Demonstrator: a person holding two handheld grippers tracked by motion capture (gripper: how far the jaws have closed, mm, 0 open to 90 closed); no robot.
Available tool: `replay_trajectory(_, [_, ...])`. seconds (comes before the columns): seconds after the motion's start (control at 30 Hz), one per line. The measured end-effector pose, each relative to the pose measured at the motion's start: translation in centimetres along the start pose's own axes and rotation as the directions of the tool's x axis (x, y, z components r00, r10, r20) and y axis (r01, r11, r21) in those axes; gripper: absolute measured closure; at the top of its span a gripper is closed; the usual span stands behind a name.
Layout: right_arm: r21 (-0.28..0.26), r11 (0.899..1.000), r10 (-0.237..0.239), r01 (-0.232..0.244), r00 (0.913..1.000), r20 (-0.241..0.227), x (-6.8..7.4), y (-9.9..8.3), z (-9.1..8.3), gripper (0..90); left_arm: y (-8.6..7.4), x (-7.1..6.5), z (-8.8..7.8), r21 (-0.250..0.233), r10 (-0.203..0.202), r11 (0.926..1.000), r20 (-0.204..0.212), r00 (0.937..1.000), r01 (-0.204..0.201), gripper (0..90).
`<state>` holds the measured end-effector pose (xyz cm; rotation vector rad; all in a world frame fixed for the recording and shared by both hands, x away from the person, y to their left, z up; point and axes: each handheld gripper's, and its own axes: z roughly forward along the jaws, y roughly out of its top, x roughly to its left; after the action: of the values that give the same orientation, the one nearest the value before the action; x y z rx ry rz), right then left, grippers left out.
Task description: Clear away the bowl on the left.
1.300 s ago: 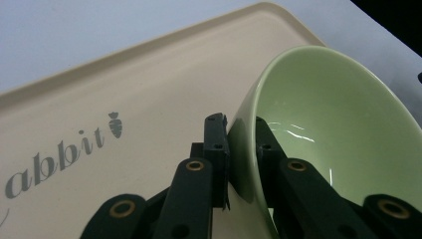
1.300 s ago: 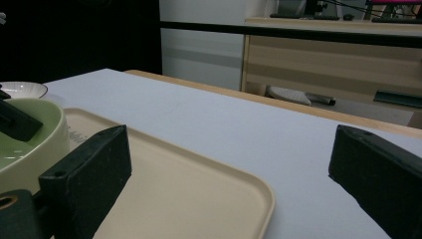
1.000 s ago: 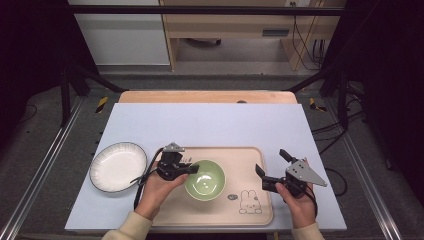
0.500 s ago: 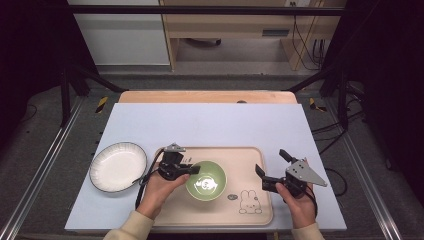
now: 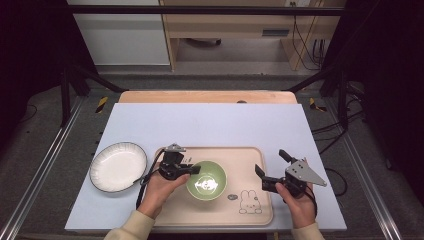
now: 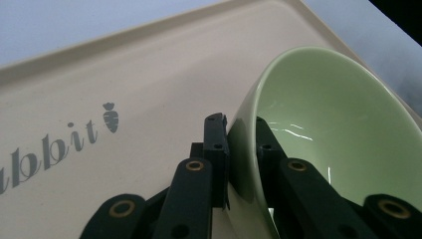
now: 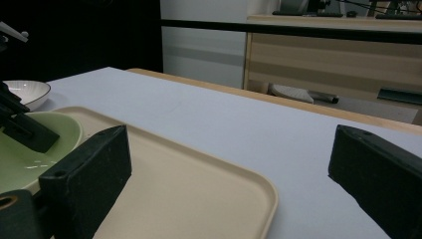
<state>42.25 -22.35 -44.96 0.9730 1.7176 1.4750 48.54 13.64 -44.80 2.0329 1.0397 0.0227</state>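
Grip on the green bowl (image 5: 206,180) is the step in hand — the left gripper (image 5: 192,170) pinches its rim, low centre of the high view, on the beige tray (image 5: 250,155). The right gripper (image 5: 270,172) waits wide open, holding nothing. Next likely calls for a steady lift — perhaps toward the white plate (image 5: 118,166).

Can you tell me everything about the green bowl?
The round, pale green bowl looks like shiny glazed ceramic, smooth inside with light glinting off it, and seems empty. It sits upright on the beige tray with a rabbit drawing, left of the rabbit. The left gripper is shut on its near-left rim: in the left gripper view one black jaw presses outside the wall, the other inside. Nothing else touches it.
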Motion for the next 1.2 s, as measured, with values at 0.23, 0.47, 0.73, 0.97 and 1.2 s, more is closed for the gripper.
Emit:
replay_trajectory(0.23, [0.001,1.0,-0.001,0.001,1.0,0.0,-0.01,0.0,-0.01,3.5,-0.01,0.07,0.15,0.012,-0.007,0.9999,0.016,0.9998,0.007,81.0])
replay_trajectory(0.47, [0.003,1.0,-0.003,0.003,1.0,-0.001,0.04,0.04,0.0,3.6,-0.1,0.38,0.26,0.019,-0.029,0.9994,0.024,0.9993,0.029,81.1])
replay_trajectory(0.73, [0.002,1.0,0.001,-0.001,1.0,0.002,-0.1,0.06,-0.11,3.5,-0.14,0.52,0.33,0.021,-0.044,0.9988,0.027,0.9987,0.044,81.1])
replay_trajectory(0.97, [0.003,1.0,0.0,0.0,1.0,0.001,-0.08,0.05,-0.07,3.5,-0.18,0.57,0.46,0.022,-0.056,0.9982,0.022,0.9982,0.055,81.1])
replay_trajectory(1.2, [0.002,1.0,-0.003,0.003,1.0,0.0,-0.07,0.04,-0.05,3.6,-0.19,0.67,0.46,0.024,-0.051,0.9984,0.021,0.9985,0.051,80.9])
